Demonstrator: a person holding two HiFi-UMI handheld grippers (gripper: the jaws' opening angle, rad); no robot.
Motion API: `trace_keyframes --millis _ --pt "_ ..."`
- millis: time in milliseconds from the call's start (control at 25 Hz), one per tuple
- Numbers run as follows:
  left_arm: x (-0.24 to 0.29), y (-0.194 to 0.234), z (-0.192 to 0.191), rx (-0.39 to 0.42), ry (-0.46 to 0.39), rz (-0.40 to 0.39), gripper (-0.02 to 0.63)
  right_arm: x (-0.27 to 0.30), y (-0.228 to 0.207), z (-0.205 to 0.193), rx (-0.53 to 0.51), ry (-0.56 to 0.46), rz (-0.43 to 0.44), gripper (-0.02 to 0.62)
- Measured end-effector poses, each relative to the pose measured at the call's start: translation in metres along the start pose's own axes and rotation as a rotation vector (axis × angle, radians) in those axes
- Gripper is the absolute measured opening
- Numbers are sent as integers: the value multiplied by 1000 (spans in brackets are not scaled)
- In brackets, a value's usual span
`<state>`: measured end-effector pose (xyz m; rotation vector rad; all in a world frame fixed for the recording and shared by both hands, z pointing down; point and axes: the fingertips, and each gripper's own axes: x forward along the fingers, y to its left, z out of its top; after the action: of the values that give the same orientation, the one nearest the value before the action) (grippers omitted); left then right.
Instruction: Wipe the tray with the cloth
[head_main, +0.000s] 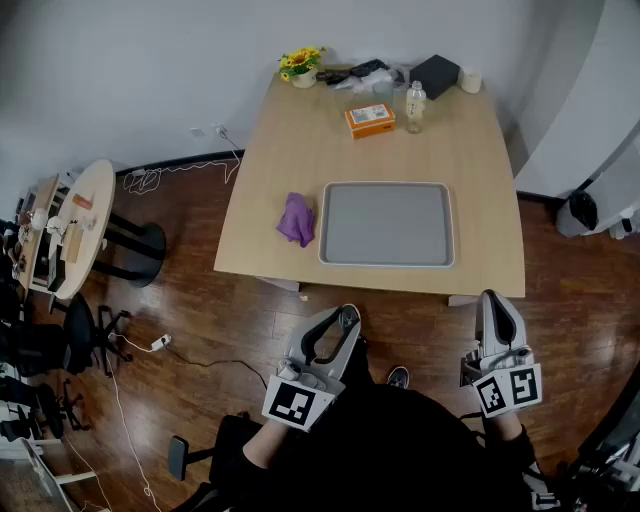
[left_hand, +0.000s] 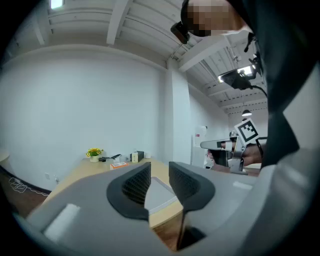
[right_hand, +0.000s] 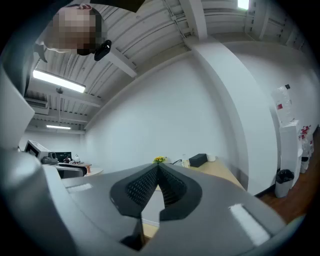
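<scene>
You are still at the first step: the crumpled purple cloth (head_main: 296, 219) lies on the pale wooden bench (head_main: 300, 150), just at 9 o'clock of the flat grey rectangular tray (head_main: 386, 224). Your left tongs (left_hand: 160, 170) stand slightly apart, your right tongs (right_hand: 158, 167) together, both empty. Next, open wider and reach for the cloth

Mid-frame: grey tray (head_main: 386, 224) showing against the pale wood bench (head_main: 290, 150), purple cloth (head_main: 296, 219) at its left. Upper frame: orange box (head_main: 370, 120), yellow flowers (head_main: 301, 62), black box (head_main: 434, 75). Lower frame: left gripper (head_main: 337, 318) and right gripper (head_main: 496, 302) carrying black-and-white square-patterned cubes.
</scene>
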<state>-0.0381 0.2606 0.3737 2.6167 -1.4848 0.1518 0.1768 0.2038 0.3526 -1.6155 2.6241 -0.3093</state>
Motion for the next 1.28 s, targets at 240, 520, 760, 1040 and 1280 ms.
trace_keyframes --millis 240,520,760,1040,1280 --pt "63 91 3 48 -23 -71 95 107 -2 5 48 7 -59 2" --pt "123 187 -18 -31 71 -86 95 216 -137 -91 82 348 -309 2" --pt "150 217 -38 -71 174 4 95 226 -177 -268 213 827 -253 127" --pt "152 268 -71 -85 257 205 95 224 -172 -295 164 901 -203 121" --pt "131 352 -193 -190 566 333 174 211 -169 -295 88 923 -187 64"
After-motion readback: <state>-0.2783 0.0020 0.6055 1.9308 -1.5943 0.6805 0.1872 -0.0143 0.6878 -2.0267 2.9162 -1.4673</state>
